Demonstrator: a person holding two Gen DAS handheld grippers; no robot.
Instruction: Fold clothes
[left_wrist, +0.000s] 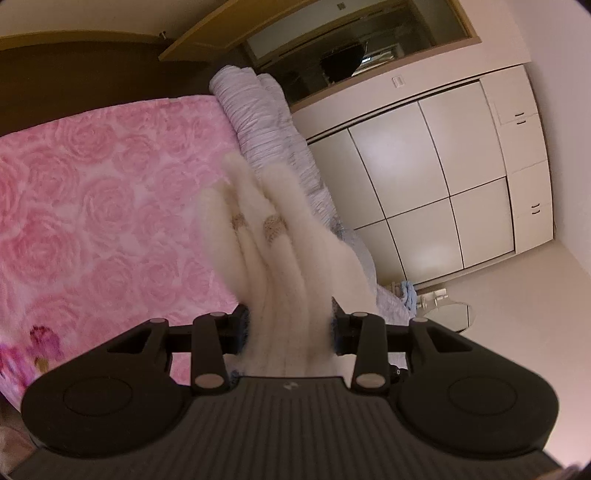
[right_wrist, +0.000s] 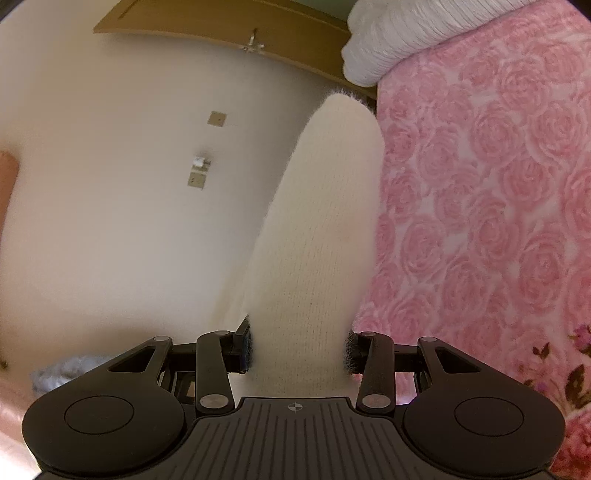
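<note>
Two tools are at work, one in each hand, and both have closed on the same fluffy white garment. The left tool (left_wrist: 290, 334) pinches a bunched, pleated wad of the white garment (left_wrist: 273, 258), which stands up from its jaws toward twelve o'clock with two small tan patches showing on the folds. The right tool (right_wrist: 297, 349) clamps a smoother, flatter stretch of the white garment (right_wrist: 325, 221), which rises as one broad tongue toward one o'clock. Both tools tilt slightly downward over the bed. Beyond lies one pink rose-patterned blanket (left_wrist: 92, 206), and further off one rolled pale lilac quilt (left_wrist: 258, 118) along the bed's edge. At three o'clock from the left tool stands one cream wardrobe (left_wrist: 436, 177).
</note>
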